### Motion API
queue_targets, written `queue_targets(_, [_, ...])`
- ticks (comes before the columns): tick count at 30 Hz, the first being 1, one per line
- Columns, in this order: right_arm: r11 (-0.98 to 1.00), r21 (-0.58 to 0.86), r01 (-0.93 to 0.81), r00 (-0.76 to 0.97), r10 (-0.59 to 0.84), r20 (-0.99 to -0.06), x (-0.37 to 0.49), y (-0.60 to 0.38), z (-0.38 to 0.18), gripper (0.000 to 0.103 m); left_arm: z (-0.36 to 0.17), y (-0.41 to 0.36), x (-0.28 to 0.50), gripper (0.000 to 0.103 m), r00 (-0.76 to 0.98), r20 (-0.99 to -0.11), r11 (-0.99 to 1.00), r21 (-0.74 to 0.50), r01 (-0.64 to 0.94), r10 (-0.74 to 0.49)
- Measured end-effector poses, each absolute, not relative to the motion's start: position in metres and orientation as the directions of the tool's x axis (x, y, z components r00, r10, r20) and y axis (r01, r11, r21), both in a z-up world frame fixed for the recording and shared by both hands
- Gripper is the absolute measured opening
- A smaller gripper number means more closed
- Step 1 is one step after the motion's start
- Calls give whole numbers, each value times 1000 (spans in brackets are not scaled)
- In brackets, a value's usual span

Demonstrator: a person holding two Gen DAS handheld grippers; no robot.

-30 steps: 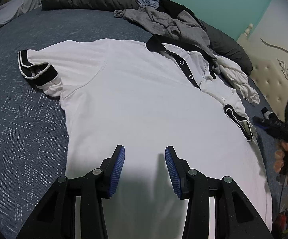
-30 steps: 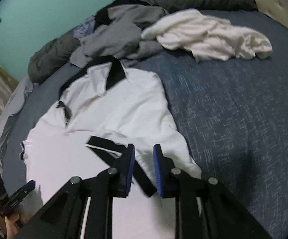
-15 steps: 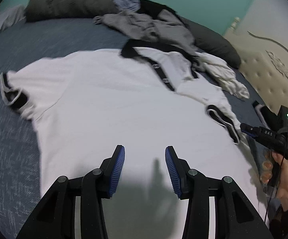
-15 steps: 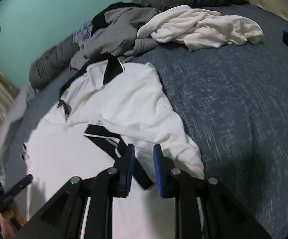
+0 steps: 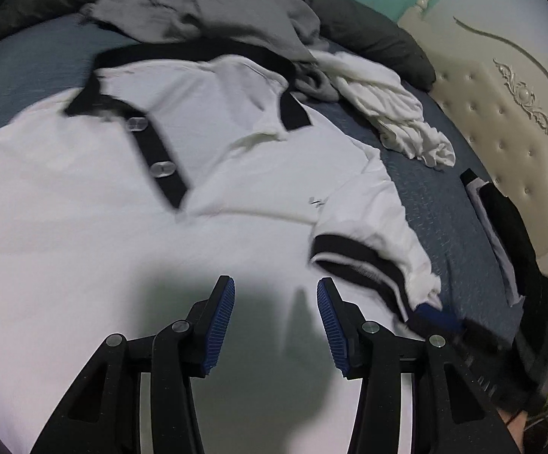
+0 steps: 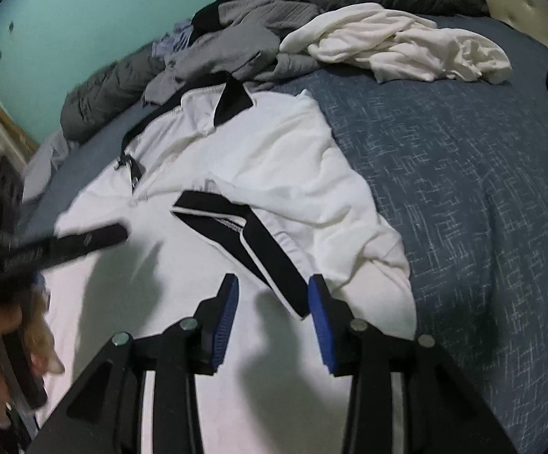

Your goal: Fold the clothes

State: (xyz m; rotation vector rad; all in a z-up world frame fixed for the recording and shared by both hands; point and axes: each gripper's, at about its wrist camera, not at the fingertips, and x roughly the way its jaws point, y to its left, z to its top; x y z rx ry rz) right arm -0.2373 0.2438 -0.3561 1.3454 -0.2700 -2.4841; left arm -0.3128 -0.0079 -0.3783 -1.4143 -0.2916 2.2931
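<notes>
Since 1 s ago, right gripper (image 6: pixel 273 300) has let go, jaws now spread over black cuff (image 6: pixel 259 249); left gripper (image 5: pixel 276 304) moved toward collar, also spread, empty. White polo shirt (image 5: pixel 84 227) lies on bed (image 6: pixel 482 208), right sleeve folded inward. We judge: we smooth sleeve, keep fold edge straight.

Both wrist cameras look down low over the bed (image 6: pixel 482 189), close above the white polo shirt (image 5: pixel 84 227), sharing its black-trimmed sleeve (image 6: pixel 243 234).
</notes>
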Motion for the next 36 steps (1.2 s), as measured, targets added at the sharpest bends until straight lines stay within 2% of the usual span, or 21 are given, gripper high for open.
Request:
queue_targets(8, [-949,230,217,-522,-312,-794,-238,231,-349,38,-387,19,-332,49,-355,-814,-883,-376,-282,460])
queue_targets(12, [-945,253,206,-501,-324,-803,-244,235,-357,38,-391,27,-337,49,-339,-820,-878,-366,-307,460])
queue_targets(14, [-947,249,205,-508,-320,-800,-245,237,-358,30,-392,29,-339,49,-330,-819,-872,-369,-321,468])
queue_targets(15, [-948,247,203,-516,-318,-795,-244,239,-357,22,-392,30,-340,44,-326,-817,-868,-374,-326,475])
queue_targets(16, [-947,249,203,-524,-320,-789,-244,242,-356,18,-392,31,-340,33,-322,-815,-864,-380,-331,482])
queue_targets(18, [-944,259,203,-536,-329,-778,-244,247,-355,11,-393,33,-341,19,-314,-814,-858,-386,-338,490])
queue_targets(21, [-940,273,203,-541,-340,-769,-246,253,-355,5,-393,35,-343,10,-307,-814,-854,-386,-348,493])
queue_targets(27, [-933,277,230,-552,-360,-752,-244,245,-345,5,-386,33,-341,8,-316,-808,-851,-381,-361,496])
queue_targets(29, [-939,249,239,-554,-342,-759,-244,238,-345,12,-384,33,-341,8,-319,-808,-852,-379,-362,495])
queue_targets(30, [-941,237,241,-550,-334,-765,-245,235,-346,22,-383,34,-341,8,-318,-809,-852,-378,-363,495])
queue_targets(31, [-941,233,244,-539,-331,-774,-246,233,-349,25,-383,34,-341,8,-317,-809,-851,-377,-364,495])
queue_targets(36, [-950,174,260,-514,-289,-808,-249,222,-359,25,-380,35,-342,8,-316,-804,-846,-384,-369,503])
